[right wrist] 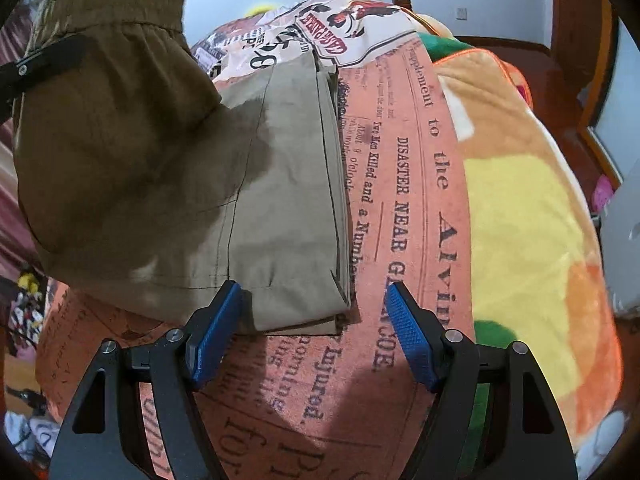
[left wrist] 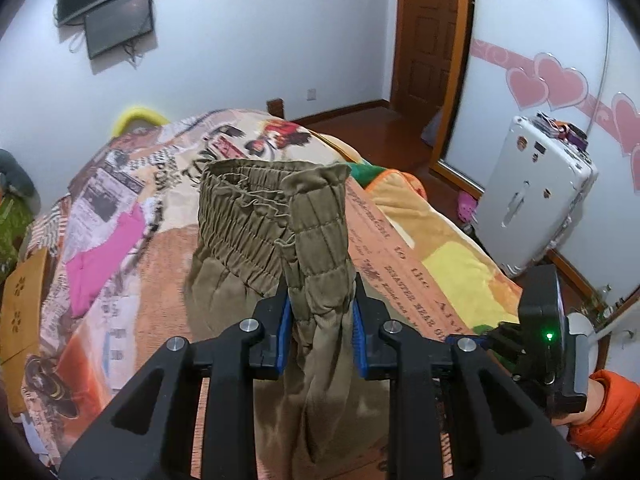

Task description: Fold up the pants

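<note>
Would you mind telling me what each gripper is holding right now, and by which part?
The left gripper is clamped on the olive pants, at the elastic waistband end. The right gripper is open and holds nothing.

A: How is the left gripper (left wrist: 321,332) seen?

B: It is angled downward, and its blue pads (left wrist: 282,338) are pressed in from both sides on a bunched fold of the pants (left wrist: 316,236), which is held raised between the black fingers.

A: And the right gripper (right wrist: 316,332)?

B: It is tilted more steeply downward. Its jaws are kept wide apart, and nothing is clamped; the corner of the pants is only seen just ahead of its left pad (right wrist: 214,334).

A: Is any part of the person shown?

B: An orange sleeve (left wrist: 610,408) is seen at the lower right of the left gripper, behind the right gripper's body.
</note>
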`<control>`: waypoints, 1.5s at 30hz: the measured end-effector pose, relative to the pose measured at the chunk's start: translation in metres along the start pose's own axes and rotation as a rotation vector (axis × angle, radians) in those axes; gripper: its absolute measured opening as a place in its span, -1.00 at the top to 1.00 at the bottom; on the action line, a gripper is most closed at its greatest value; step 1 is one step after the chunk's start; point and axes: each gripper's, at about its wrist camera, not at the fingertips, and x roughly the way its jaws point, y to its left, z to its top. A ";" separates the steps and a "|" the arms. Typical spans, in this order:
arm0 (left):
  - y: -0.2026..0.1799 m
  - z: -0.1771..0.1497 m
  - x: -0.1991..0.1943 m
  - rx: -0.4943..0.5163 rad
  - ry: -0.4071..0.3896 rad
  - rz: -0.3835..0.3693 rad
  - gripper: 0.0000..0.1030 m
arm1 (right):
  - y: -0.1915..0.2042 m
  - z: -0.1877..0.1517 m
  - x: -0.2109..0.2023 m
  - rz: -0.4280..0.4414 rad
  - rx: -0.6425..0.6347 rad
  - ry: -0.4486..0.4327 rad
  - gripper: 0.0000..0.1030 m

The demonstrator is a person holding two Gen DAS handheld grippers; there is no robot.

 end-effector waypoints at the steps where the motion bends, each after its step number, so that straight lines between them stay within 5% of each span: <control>1: -0.003 0.000 0.006 -0.005 0.021 -0.018 0.51 | -0.001 0.000 0.000 0.004 0.000 0.002 -0.38; 11: -0.014 -0.018 0.063 -0.087 0.234 -0.167 0.51 | -0.001 0.000 0.000 0.008 -0.002 0.000 -0.38; 20: -0.023 -0.027 0.062 -0.047 0.281 -0.130 0.49 | -0.002 0.000 -0.002 0.002 0.007 -0.008 -0.38; 26: -0.012 -0.039 0.043 -0.098 0.318 -0.166 0.00 | 0.000 0.003 -0.029 0.004 -0.002 -0.047 -0.38; 29: 0.001 -0.043 0.023 -0.086 0.271 -0.115 -0.02 | 0.000 0.008 -0.044 0.004 0.000 -0.085 -0.38; 33: 0.024 -0.049 0.007 -0.080 0.211 -0.019 -0.33 | -0.001 0.016 -0.061 0.003 0.019 -0.146 -0.38; 41: 0.050 -0.084 0.030 -0.111 0.323 0.025 -0.34 | 0.020 0.035 -0.058 0.014 -0.007 -0.197 -0.39; 45: 0.058 -0.092 0.024 -0.131 0.301 0.015 -0.42 | 0.025 0.037 -0.042 0.025 -0.003 -0.182 -0.39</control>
